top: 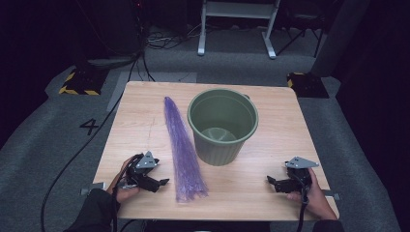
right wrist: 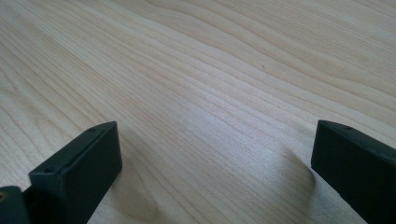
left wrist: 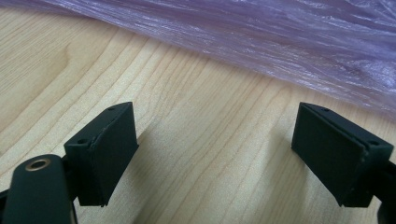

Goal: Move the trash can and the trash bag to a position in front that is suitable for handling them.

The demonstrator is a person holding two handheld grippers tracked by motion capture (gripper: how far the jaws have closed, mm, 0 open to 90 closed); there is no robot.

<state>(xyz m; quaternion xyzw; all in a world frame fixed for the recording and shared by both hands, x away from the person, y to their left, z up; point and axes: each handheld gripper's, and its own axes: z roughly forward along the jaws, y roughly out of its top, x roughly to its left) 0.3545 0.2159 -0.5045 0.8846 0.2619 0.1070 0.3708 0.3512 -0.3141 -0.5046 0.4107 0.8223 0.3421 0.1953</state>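
Plastic is the risk here: the purple bag (top: 183,150), a long crumpled strip lying flat on the table (top: 270,145) just left of the green bin (top: 223,126), is thin and slippery, so a pinch could, I judge, catch a single layer and let the rest slide or tear. From the high view, the left gripper (top: 163,182) rests just beside the bag's near end and the right gripper (top: 270,181) sits well apart, beyond the bin. The left gripper view adds what the high view cannot: its jaws stand wide open with bare wood between them, the bag (left wrist: 280,42) just ahead and untouched. The right gripper view shows open jaws over plain wood.
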